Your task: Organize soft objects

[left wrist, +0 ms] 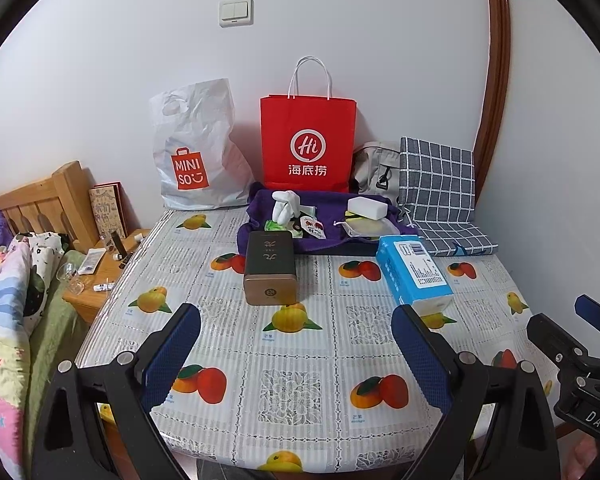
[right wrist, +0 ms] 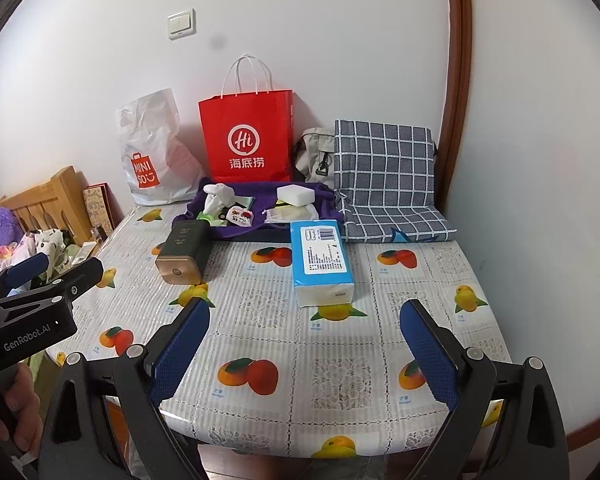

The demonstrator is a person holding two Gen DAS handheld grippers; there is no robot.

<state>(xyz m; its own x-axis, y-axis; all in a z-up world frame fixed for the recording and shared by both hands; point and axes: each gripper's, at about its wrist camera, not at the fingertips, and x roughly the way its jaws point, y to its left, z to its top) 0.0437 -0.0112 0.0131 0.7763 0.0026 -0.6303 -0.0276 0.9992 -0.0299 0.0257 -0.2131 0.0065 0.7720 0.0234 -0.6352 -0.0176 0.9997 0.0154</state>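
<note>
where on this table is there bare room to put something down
The near half of the table is free, from the front edge up to the dark tin and blue tissue pack. A narrower strip lies bare between those two. The back is crowded: purple cloth with small items, bags, checked cushion. Both tools hover open.

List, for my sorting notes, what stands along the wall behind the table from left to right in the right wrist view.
White Miniso bag → red paper bag → grey backpack → checked cushion.
</note>
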